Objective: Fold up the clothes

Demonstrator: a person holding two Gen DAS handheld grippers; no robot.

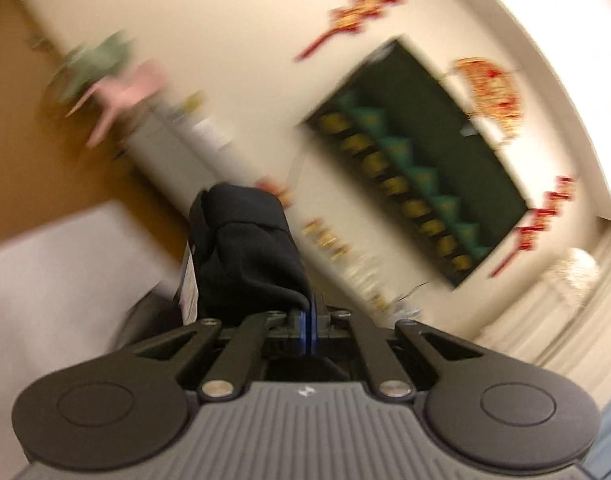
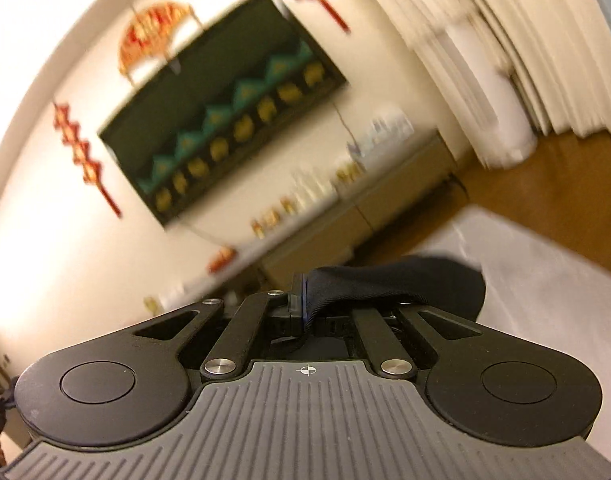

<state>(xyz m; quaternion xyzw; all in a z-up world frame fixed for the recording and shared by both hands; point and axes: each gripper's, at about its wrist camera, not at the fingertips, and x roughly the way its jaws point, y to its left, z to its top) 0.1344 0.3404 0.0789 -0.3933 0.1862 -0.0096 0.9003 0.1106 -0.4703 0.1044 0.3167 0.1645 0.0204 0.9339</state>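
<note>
A black garment [image 1: 245, 248] is held up in the air by both grippers. My left gripper [image 1: 308, 320] is shut on a bunched edge of it; a white label [image 1: 189, 280] hangs at its left side. My right gripper [image 2: 303, 300] is shut on another edge of the same black garment [image 2: 405, 280], which drapes off to the right over the fingers. Both views are tilted and blurred by motion. The rest of the garment is hidden below the grippers.
A white table surface [image 1: 45, 280] lies at the lower left, and it shows in the right wrist view [image 2: 545, 280] at the right. A wall with a dark screen [image 1: 417, 160], red ornaments and a low cabinet [image 2: 385, 200] stands ahead. White curtains [image 2: 485, 20] hang at the right.
</note>
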